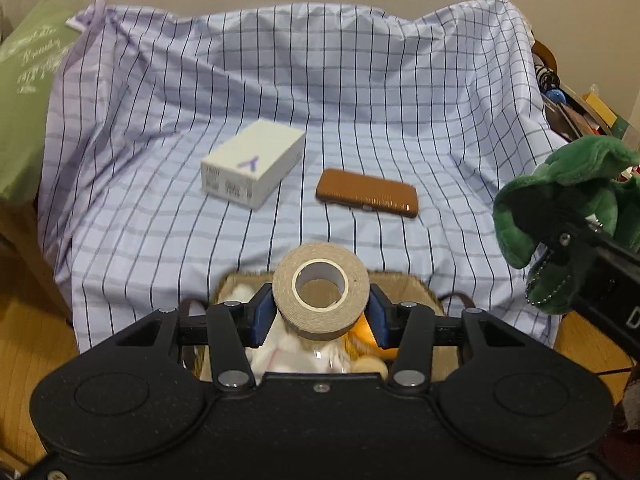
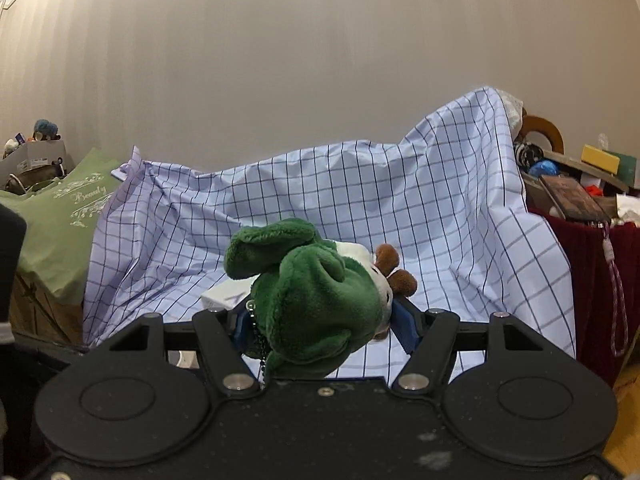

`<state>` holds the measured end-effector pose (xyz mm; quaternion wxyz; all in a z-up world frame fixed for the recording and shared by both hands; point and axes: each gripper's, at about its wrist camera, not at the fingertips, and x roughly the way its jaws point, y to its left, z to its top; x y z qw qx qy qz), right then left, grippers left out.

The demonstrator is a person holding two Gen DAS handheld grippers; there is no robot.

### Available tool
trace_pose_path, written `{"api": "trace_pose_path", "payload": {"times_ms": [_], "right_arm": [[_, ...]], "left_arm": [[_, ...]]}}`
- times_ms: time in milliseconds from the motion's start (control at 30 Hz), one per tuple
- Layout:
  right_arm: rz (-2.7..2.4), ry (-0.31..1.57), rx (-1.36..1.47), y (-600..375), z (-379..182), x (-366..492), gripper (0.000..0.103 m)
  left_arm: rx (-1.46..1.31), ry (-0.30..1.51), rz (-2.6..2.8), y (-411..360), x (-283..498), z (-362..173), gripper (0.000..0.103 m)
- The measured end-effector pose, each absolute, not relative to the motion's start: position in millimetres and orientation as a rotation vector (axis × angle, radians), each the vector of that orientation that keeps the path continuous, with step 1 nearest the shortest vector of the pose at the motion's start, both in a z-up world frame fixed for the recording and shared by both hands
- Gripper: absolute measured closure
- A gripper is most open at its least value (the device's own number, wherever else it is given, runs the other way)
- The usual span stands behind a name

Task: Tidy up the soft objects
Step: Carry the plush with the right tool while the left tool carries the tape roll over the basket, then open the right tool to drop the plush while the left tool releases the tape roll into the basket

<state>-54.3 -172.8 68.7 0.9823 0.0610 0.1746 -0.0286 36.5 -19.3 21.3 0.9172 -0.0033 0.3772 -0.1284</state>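
Note:
My left gripper is shut on a roll of brown tape, its blue pads pressing the roll's two sides. Directly beneath the roll sits a brown box holding white and yellowish soft items. My right gripper is shut on a green plush toy with a white face, brown tufts and a ball chain hanging from it. In the left wrist view that plush toy hangs at the right edge, above and to the right of the box.
A blue checked cloth covers the surface and rises at the back. On it lie a white carton and a brown flat case. A green bag stands left. A cluttered table with red drape stands right.

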Motion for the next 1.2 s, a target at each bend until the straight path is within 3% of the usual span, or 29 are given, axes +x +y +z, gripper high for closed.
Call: {"api": "trace_pose_path", "payload": {"times_ms": [633, 1000, 1200], "right_arm": [[-0.087, 0.708, 0.114, -155, 13, -26, 0.037], [-0.063, 0.743, 0.127, -154, 7, -22, 0.035], [-0.043, 0.729, 0.137, -155, 10, -23, 0.029]], "left_arm": [[-0.065, 0.862, -0.198, 2, 22, -9, 0.056], [-0.056, 0.87, -0.187, 2, 23, -12, 0.056], [-0.057, 0.871, -0.181, 2, 23, -12, 0.056]]}}
